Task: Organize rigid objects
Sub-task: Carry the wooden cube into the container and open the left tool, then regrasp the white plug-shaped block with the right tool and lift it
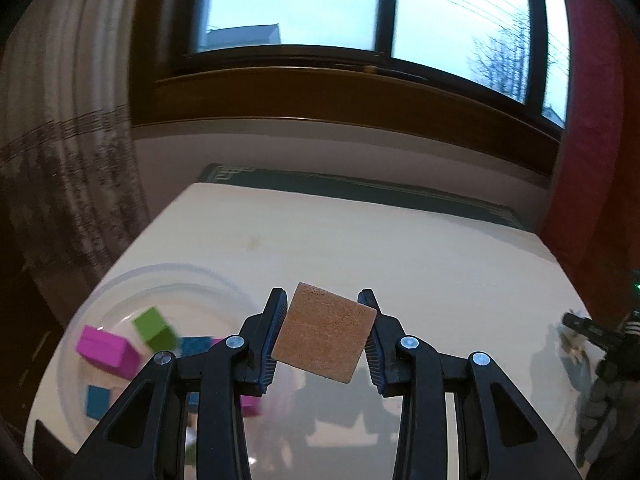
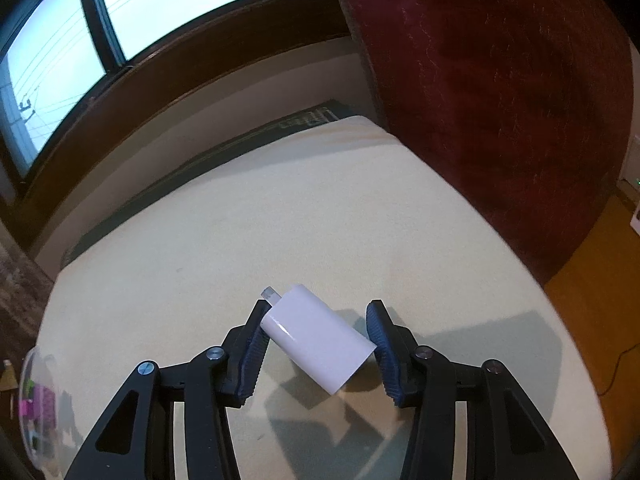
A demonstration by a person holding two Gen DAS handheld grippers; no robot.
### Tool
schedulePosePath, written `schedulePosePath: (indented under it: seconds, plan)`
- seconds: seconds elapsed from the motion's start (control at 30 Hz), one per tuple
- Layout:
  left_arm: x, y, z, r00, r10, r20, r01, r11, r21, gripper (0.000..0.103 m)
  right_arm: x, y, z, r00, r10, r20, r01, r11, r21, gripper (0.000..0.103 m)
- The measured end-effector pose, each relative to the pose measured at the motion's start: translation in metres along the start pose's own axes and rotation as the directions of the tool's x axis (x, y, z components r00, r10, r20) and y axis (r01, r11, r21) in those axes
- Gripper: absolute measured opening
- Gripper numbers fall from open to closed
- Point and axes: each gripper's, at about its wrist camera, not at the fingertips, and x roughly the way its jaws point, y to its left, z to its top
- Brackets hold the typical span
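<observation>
Left gripper (image 1: 324, 336): nearest to my lens, I am seeing it clenched on the brown cube (image 1: 325, 338), pads pressing two opposite sides, the block rotated diamond-wise and raised above the table.

Table (image 1: 400, 240): I am looking across a pale top running away toward the window (image 1: 300, 4), with a red curtain (image 2: 500, 100) hanging on my right.

Bowl (image 1: 168, 280): I am reading this as the clear container off to the left of my left gripper, lower and near, already carrying coloured blocks.

Blocks in bowl: I am picking out a magenta block (image 1: 108, 350), a green cube (image 1: 154, 328) and a blue block (image 1: 98, 400); others are hiding behind the finger linkage.

Right gripper (image 2: 318, 344): I am seeing it spread apart around the white charger (image 2: 318, 340), the left pad touching or almost touching, the right pad clear of it.

White charger: I am seeing it lying on the table, its long axis running diagonally from far-left, where the prongs stick out, to near-right.

Deciding relation: I am judging the bowl to lie left of and below the held cube, so the left hand is the nearer one and needs to swing left before releasing.

Risk: I am guessing the skewed charger could twist as the jaws close.
</observation>
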Motion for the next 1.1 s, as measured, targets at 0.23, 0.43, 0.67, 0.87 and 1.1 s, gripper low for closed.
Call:
schedulePosePath:
  seconds: [0.23,0.43,0.67,0.87,1.1]
  plan:
    - [-0.002,0.037,-0.005,0.999,0.051,-0.011,-0.051,0.998,-0.044,0.038,-0.023,0.034,-0.011,0.997,0.079,0.026,-0.078,0.996,-0.036,0.05]
    - [-0.01,0.066,-0.01,0.997,0.082,-0.009,-0.083,0.994,-0.072,0.038,-0.042,0.067,-0.016,0.989,0.138,0.052,-0.132,0.987,-0.093,0.038]
    - [-0.012,0.098,-0.016,0.996,0.09,-0.026,-0.092,0.989,-0.112,0.038,-0.045,0.075,-0.02,0.991,0.118,0.066,-0.111,0.989,-0.092,0.04]
    - [-0.005,0.114,-0.02,0.996,0.077,-0.05,-0.083,0.987,-0.139,0.056,-0.034,0.056,-0.029,0.998,0.067,0.016,-0.066,0.996,-0.051,0.055]
    - [-0.012,0.13,-0.021,0.994,0.101,-0.029,-0.104,0.979,-0.174,0.068,-0.027,0.062,-0.054,0.997,0.062,-0.049,-0.067,0.992,-0.106,0.063]
